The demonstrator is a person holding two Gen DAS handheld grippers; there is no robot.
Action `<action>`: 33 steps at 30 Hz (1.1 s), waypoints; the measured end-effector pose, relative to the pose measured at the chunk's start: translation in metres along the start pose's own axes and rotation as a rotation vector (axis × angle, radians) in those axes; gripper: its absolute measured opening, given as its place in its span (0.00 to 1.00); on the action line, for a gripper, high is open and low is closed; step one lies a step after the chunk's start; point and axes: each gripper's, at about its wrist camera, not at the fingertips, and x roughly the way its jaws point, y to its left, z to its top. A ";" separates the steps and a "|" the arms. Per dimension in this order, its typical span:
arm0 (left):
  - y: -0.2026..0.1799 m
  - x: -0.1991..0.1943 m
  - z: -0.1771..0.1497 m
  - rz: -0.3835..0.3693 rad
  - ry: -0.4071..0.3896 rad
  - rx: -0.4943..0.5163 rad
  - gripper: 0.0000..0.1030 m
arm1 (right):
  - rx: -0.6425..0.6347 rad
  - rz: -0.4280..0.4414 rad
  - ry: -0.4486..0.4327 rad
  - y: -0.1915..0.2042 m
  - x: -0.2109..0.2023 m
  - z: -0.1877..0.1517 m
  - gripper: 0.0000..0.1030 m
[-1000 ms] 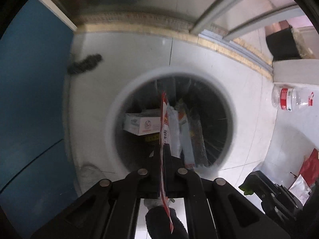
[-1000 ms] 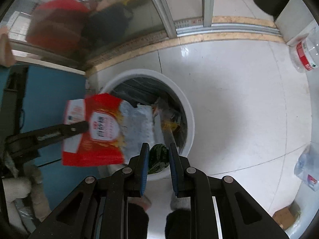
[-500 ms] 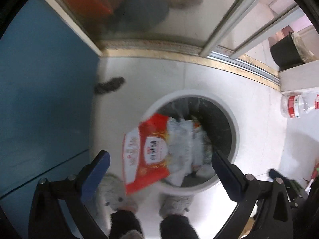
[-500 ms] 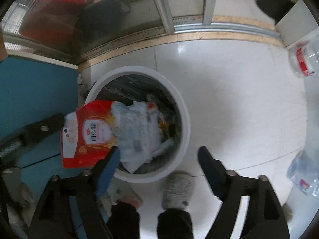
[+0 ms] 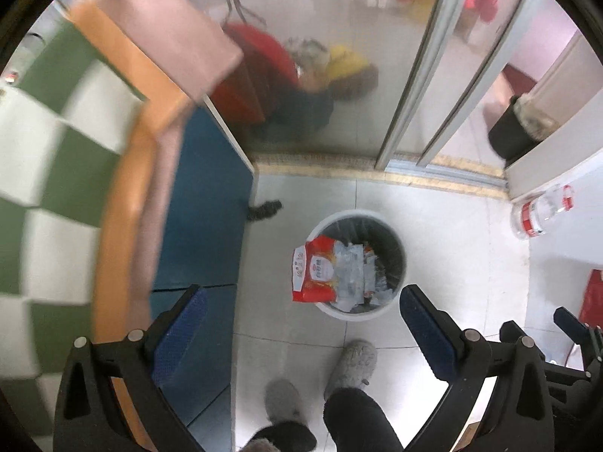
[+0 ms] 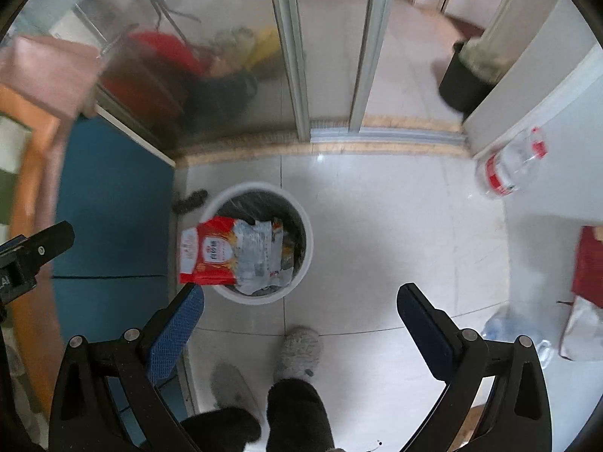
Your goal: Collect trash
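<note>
A white round trash bin (image 5: 400,241) (image 6: 306,229) with a black liner stands on the tiled floor. A red and clear snack bag (image 5: 314,277) (image 6: 211,252) lies across its left rim, on top of other wrappers. My left gripper (image 5: 303,316) is wide open and empty, high above the bin. My right gripper (image 6: 301,312) is wide open and empty, also high above it. The left gripper's side (image 6: 34,252) shows at the left edge of the right wrist view.
A blue cabinet (image 5: 203,226) and a table with a green-white checked cloth (image 5: 49,188) stand to the left. Clear bottles (image 5: 542,211) (image 6: 512,165) lie at the right wall. Red and silver bags (image 6: 588,290) lie right. Grey slippers (image 5: 350,365) stand below. Glass doors behind.
Both grippers opened and let go of the snack bag, which dropped onto the bin's rim. Both grippers then rose well away from the bin.
</note>
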 end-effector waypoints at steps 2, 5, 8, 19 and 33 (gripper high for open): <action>0.005 -0.041 -0.007 -0.014 -0.035 0.000 1.00 | 0.004 -0.005 -0.037 0.000 -0.043 -0.007 1.00; 0.013 -0.095 -0.020 -0.032 -0.079 0.003 1.00 | 0.012 -0.005 -0.090 0.004 -0.106 -0.022 1.00; 0.020 -0.142 -0.036 -0.053 -0.121 0.013 1.00 | 0.016 -0.001 -0.137 0.011 -0.169 -0.042 1.00; 0.054 -0.303 -0.102 -0.170 -0.256 0.073 1.00 | 0.070 0.037 -0.275 0.036 -0.352 -0.130 1.00; 0.084 -0.407 -0.151 -0.293 -0.304 0.062 1.00 | 0.022 0.163 -0.353 0.042 -0.500 -0.185 1.00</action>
